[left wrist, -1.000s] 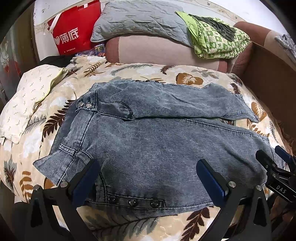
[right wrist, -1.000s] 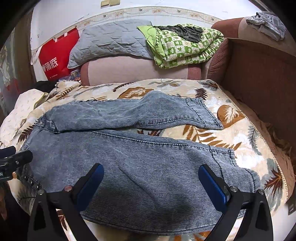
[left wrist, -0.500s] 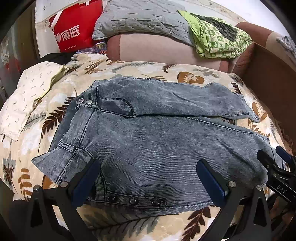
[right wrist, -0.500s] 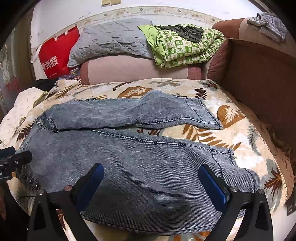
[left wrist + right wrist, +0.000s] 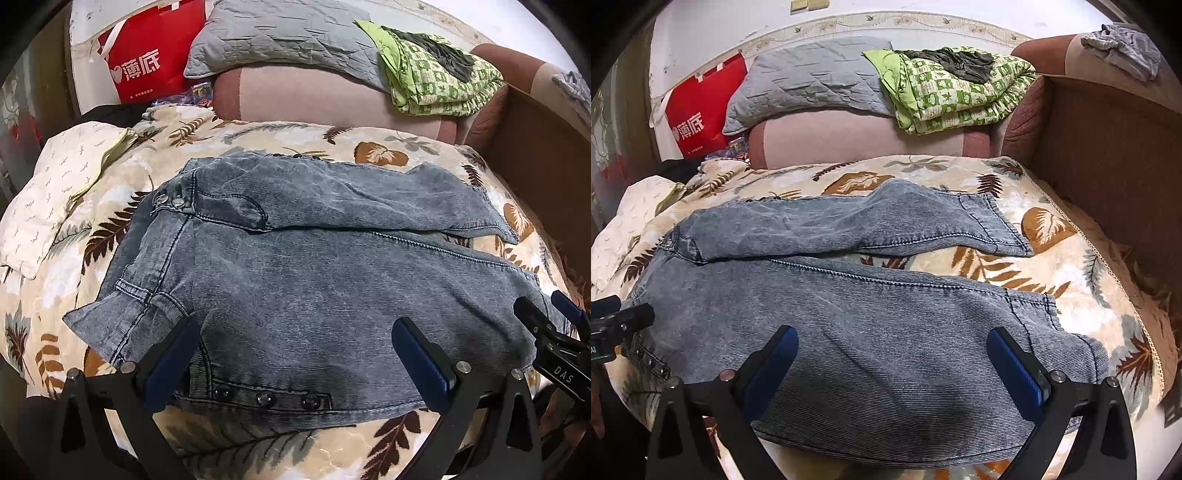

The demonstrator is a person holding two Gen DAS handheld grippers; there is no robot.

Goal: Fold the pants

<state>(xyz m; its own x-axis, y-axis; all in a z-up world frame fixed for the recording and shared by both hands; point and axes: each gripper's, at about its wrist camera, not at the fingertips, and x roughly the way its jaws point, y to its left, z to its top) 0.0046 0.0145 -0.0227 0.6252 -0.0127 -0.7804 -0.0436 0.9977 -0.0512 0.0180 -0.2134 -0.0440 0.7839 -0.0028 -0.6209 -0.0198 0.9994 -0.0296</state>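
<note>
Grey-blue denim pants [image 5: 314, 280] lie spread on a leaf-patterned blanket, waistband to the left, both legs running right. The far leg [image 5: 871, 225] lies apart from the near leg [image 5: 886, 332], with blanket showing between their hems. My left gripper [image 5: 295, 354] hovers open over the waist end, just above the row of dark snap buttons [image 5: 266, 398]. My right gripper [image 5: 892, 363] hovers open over the near leg, close to its hem [image 5: 1071, 354]. Neither holds any cloth. Each gripper shows at the edge of the other's view.
The blanket [image 5: 1071, 295] covers a sofa seat. A brown sofa arm [image 5: 1108, 155] rises on the right. At the back sit a grey cushion [image 5: 280, 37], a green checked quilt [image 5: 956, 92] and a red bag [image 5: 147, 70]. A pale pillow [image 5: 51, 206] lies at left.
Both grippers have crept slightly forward over the pants. Their jaws stay wide and the pants have not shifted.
</note>
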